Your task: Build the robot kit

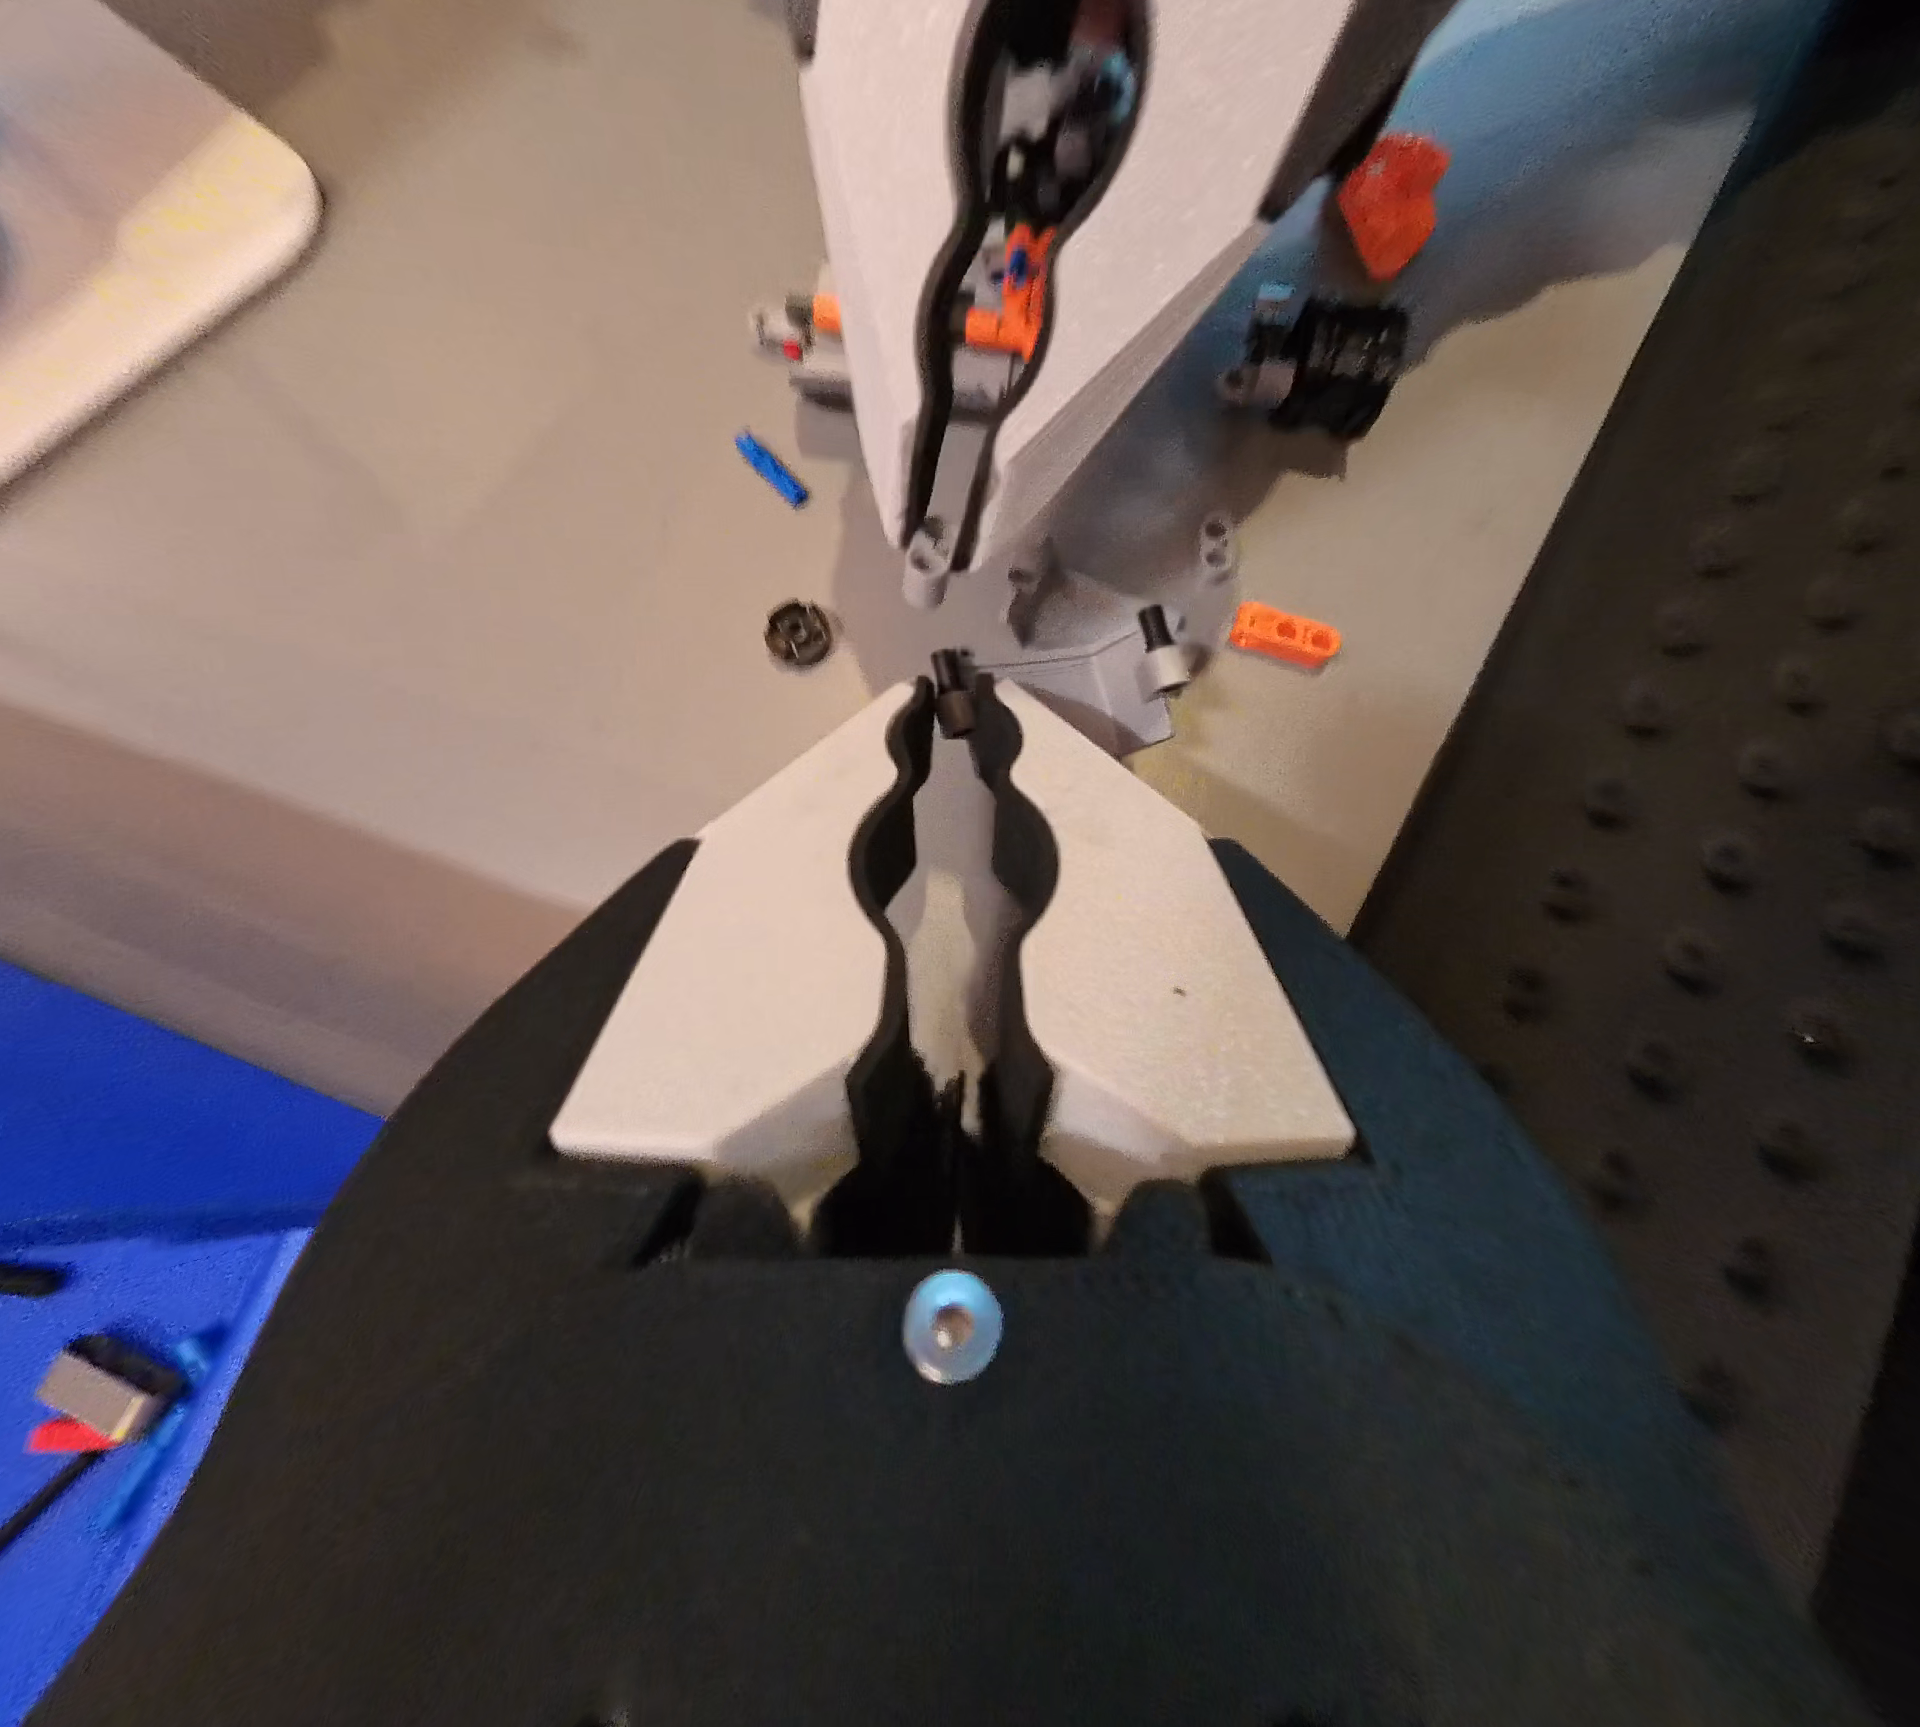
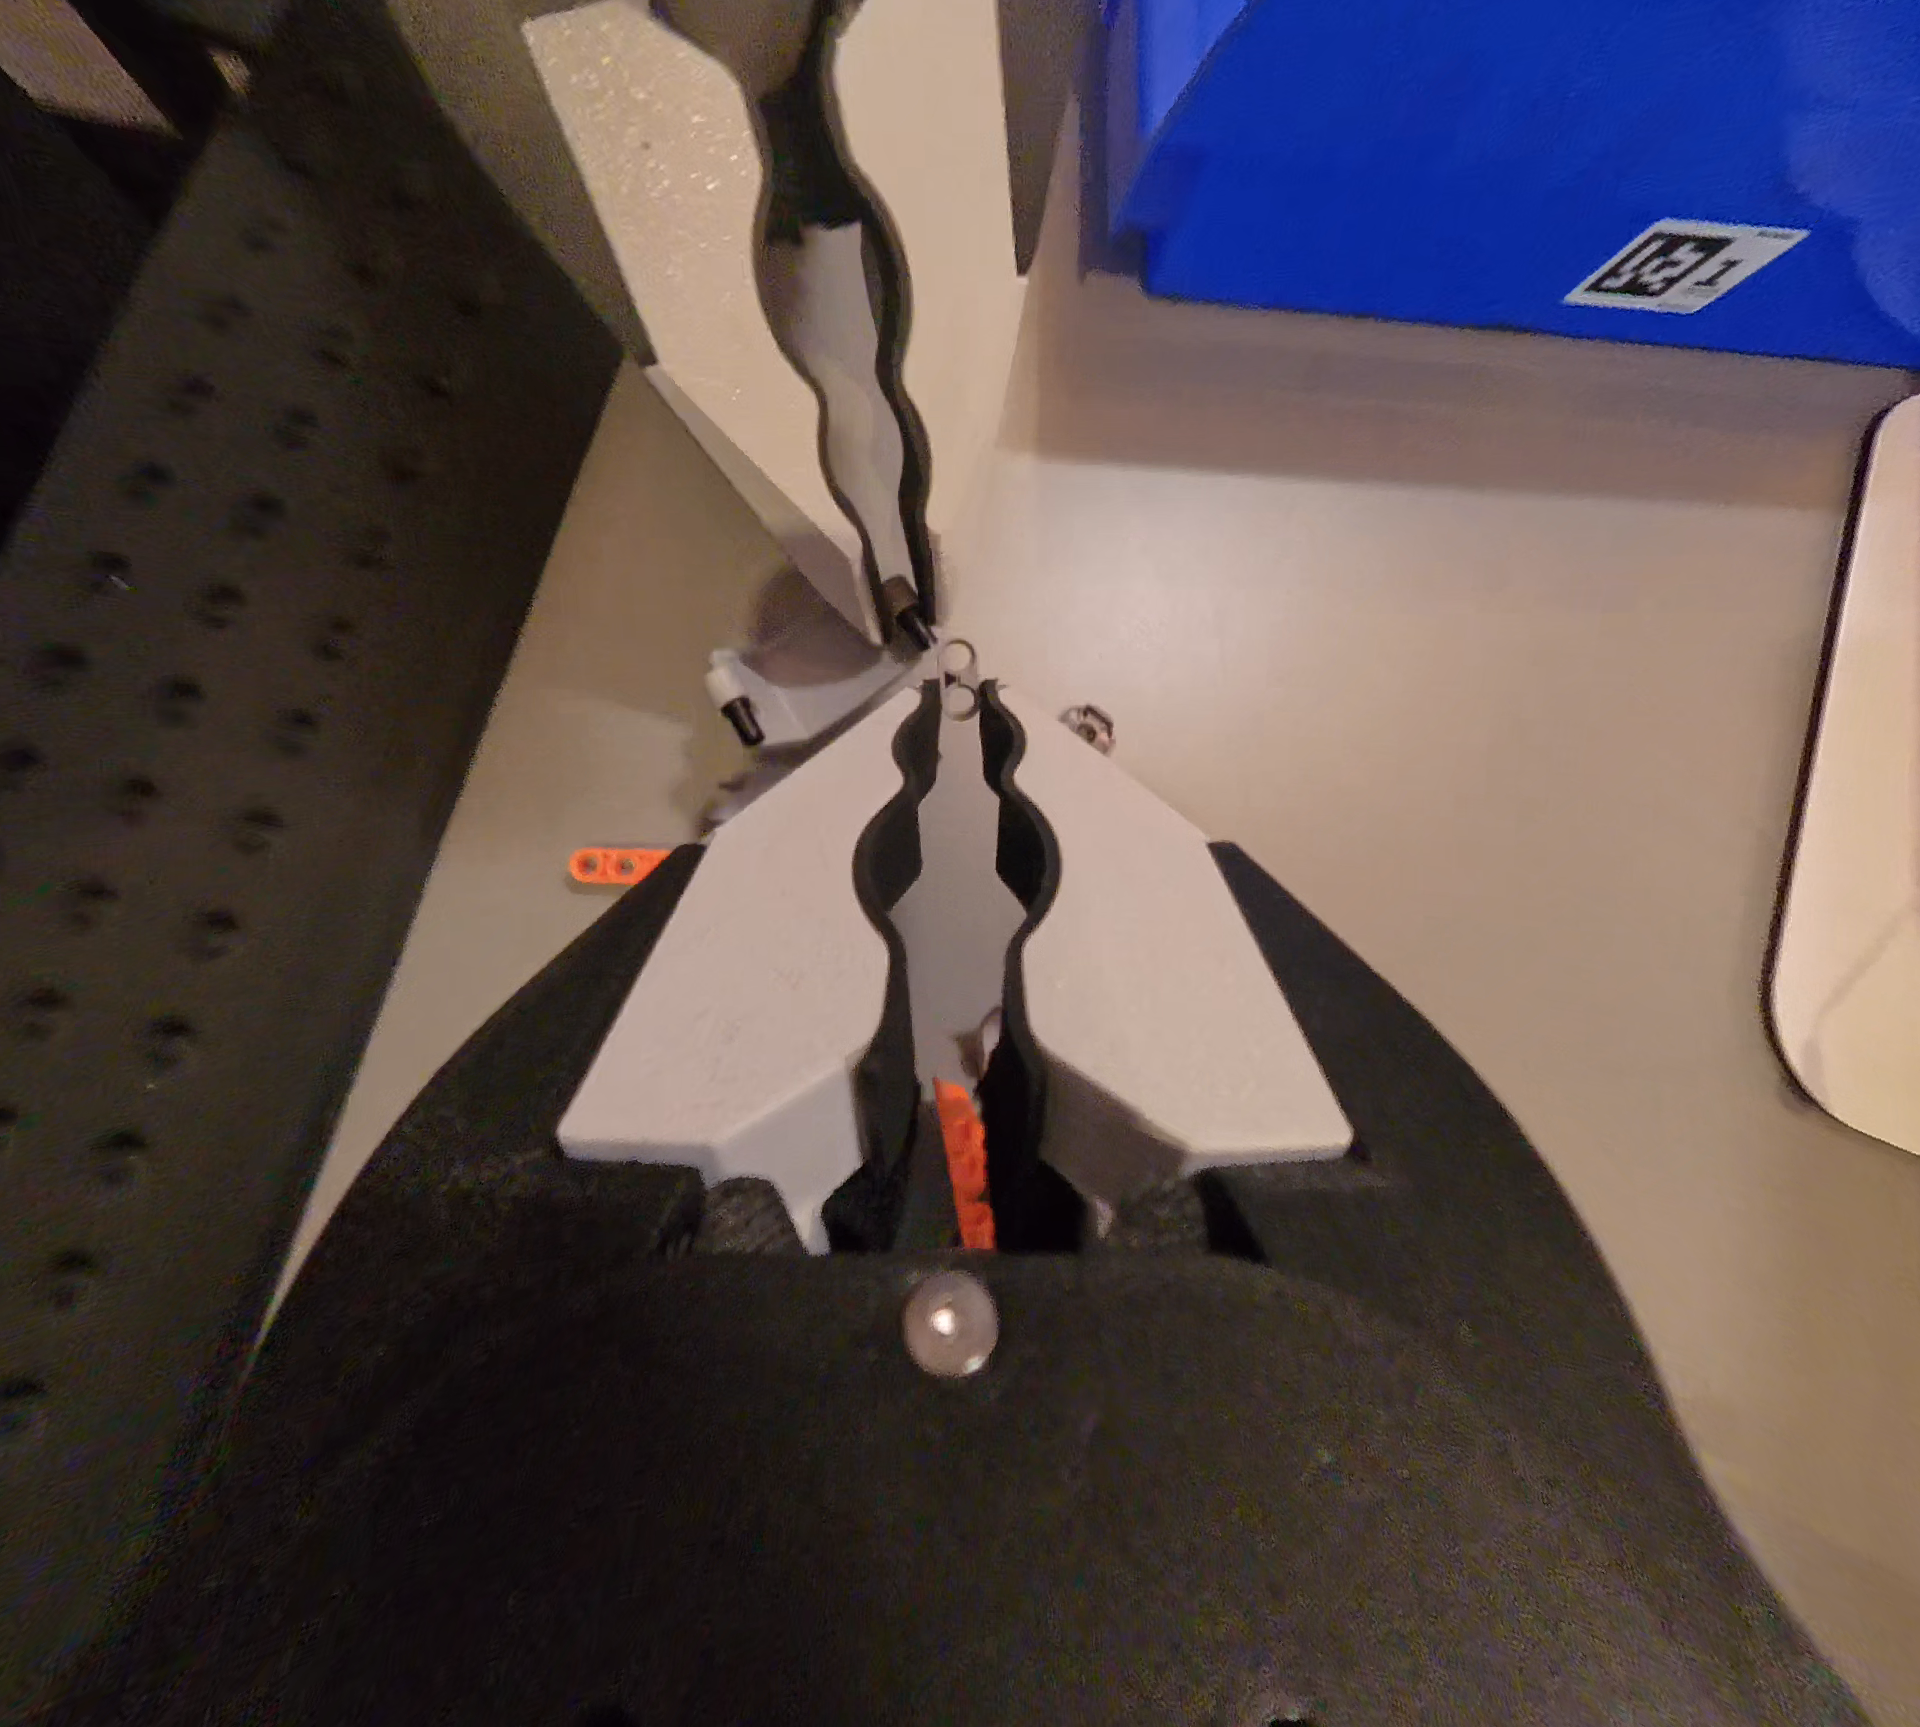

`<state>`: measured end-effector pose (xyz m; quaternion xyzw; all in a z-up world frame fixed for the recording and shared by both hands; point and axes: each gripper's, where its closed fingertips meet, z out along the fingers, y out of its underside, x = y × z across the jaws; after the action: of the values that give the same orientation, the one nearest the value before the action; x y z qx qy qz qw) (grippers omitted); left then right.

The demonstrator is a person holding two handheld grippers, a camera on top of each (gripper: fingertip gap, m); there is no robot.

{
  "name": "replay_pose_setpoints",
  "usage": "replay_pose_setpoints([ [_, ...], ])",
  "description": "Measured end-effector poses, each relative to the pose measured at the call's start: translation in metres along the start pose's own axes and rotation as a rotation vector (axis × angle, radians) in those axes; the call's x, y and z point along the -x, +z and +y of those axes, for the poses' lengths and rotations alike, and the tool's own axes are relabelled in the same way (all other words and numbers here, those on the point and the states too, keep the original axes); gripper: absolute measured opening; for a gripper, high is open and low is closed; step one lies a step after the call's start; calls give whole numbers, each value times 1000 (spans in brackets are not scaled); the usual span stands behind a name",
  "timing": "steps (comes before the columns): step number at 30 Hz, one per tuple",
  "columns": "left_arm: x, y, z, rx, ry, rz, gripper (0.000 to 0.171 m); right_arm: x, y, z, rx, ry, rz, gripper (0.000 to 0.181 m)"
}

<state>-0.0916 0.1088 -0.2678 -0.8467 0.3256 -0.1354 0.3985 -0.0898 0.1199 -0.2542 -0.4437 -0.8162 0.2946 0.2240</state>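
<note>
Left gripper [image 1: 954, 690] at frame centre, jaws nearly closed, pinching a small black pin [image 1: 951, 688] at the tips. Right gripper [image 2: 961, 690] came in from the opposite side, tip to tip, jaws clamped on a grey building-brick assembly [image 2: 958, 678] with orange parts between the fingers. Blue bin [image 2: 1507, 119] upper right carried a black-and-white marker sticker [image 2: 1683, 269]. Orange beam [image 1: 1285, 633] and blue axle [image 1: 771, 467] lay loose on the desk [image 1: 416, 534]

A: What do the grippers look like?
B: Each, left gripper [image 1: 951, 690] and right gripper [image 2: 961, 690], has pale grey fingers with wavy black pads, a black body, and a silver screw at six o'clock.
</note>
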Motion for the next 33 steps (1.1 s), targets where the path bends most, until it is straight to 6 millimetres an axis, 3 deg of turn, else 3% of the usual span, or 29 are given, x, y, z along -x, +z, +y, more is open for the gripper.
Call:
replay_pose_setpoints([
  [4, 1, -13, -18, -92, 58, -42, 5, -4, -12, -16, -139, 102, -44, 5],
  [14, -5, 10, 26, 125, 63, 26, 5, -4, -9, -14, -144, 121, -56, 5],
  [18, -5, 8, 32, 159, 40, 14, 24, -4, -9, -14, -143, 119, -55, 5],
  [23, -4, 6, 37, 169, 4, 12, 23, -4, -9, -14, -144, 121, -57, 5],
  [29, -8, 12, 35, 159, -25, 47, 10, -3, -9, -14, -142, 116, -58, 4],
  [33, -9, 13, 33, 144, -48, 68, 18, -2, -9, -14, -139, 115, -60, 5],
])
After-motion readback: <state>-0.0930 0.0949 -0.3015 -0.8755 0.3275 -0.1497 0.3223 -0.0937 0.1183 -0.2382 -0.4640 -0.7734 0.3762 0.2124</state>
